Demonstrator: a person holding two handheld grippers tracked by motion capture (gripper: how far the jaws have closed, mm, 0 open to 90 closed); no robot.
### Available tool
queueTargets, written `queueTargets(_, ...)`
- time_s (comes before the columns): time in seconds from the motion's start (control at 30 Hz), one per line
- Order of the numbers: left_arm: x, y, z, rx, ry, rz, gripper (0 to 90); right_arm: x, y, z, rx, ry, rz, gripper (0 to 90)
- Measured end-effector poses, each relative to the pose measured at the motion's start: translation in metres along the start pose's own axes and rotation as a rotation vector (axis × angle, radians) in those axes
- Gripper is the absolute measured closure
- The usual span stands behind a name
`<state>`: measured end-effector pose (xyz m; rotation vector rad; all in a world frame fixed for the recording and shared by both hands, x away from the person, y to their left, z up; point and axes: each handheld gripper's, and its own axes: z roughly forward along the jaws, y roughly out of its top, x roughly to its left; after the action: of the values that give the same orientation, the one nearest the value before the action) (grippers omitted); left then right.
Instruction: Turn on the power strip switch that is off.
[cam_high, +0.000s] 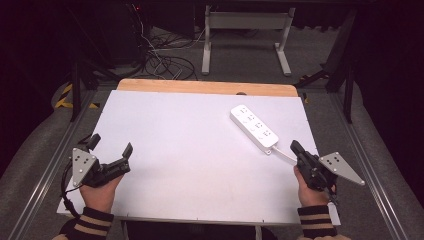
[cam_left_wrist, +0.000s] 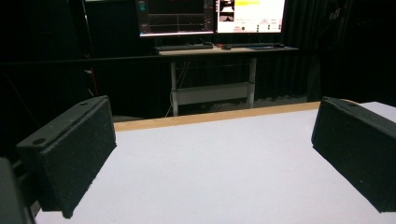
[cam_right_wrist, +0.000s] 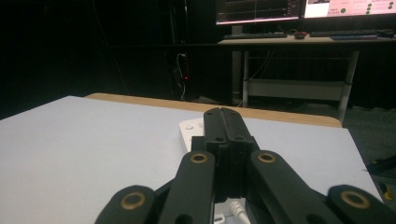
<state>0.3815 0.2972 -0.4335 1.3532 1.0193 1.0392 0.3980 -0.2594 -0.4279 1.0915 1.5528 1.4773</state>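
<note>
High view: your right claw (cam_high: 298, 150), pressed together, sits beside the power strip's (cam_high: 253, 126) cord (cam_high: 283, 154); your left claw (cam_high: 111, 145) gapes. Snagging that cord would drag the strip.

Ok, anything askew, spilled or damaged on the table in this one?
Nothing stands out. The white power strip lies flat but diagonal on the white board, cable toward the right tongs, which are shut. The left tongs are open.

High view looks down; both tongs views skim the table (cam_high: 190, 150) toward the monitors (cam_left_wrist: 210, 16).
</note>
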Motion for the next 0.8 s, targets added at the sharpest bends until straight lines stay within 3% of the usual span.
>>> queueTargets(0.23,-0.0005,0.0003,-0.0002,-0.001,0.001,0.004,0.3,0.0026,-0.0064,-0.0012,-0.018,-0.008,-0.021,89.8)
queueTargets(0.27,-0.0009,0.0001,-0.0001,0.0,0.002,0.005,0.3,0.0029,-0.0077,-0.0006,-0.017,-0.007,-0.024,81.7)
queueTargets(0.3,-0.0009,0.0,-0.0001,0.001,0.003,0.006,0.3,0.0038,-0.0089,-0.0004,-0.039,-0.026,-0.038,66.1)
queueTargets(0.43,-0.0009,-0.0004,0.0,0.003,-0.004,0.002,0.3,0.0033,-0.008,-0.0007,-0.102,-0.065,-0.035,37.6)
queueTargets(0.5,-0.0005,-0.0003,-0.0005,0.003,-0.003,0.003,0.3,0.003,-0.0068,0.0004,-0.1,-0.092,-0.022,21.2)
queueTargets(0.6,-0.0004,-0.0003,-0.0009,0.0,-0.004,0.0,0.3,0.0028,-0.007,0.002,-0.095,-0.082,-0.026,11.2)
queueTargets(0.8,-0.0006,-0.0003,-0.0006,0.003,-0.006,0.002,0.3,0.0046,-0.008,0.0026,-0.115,-0.086,-0.053,8.4)
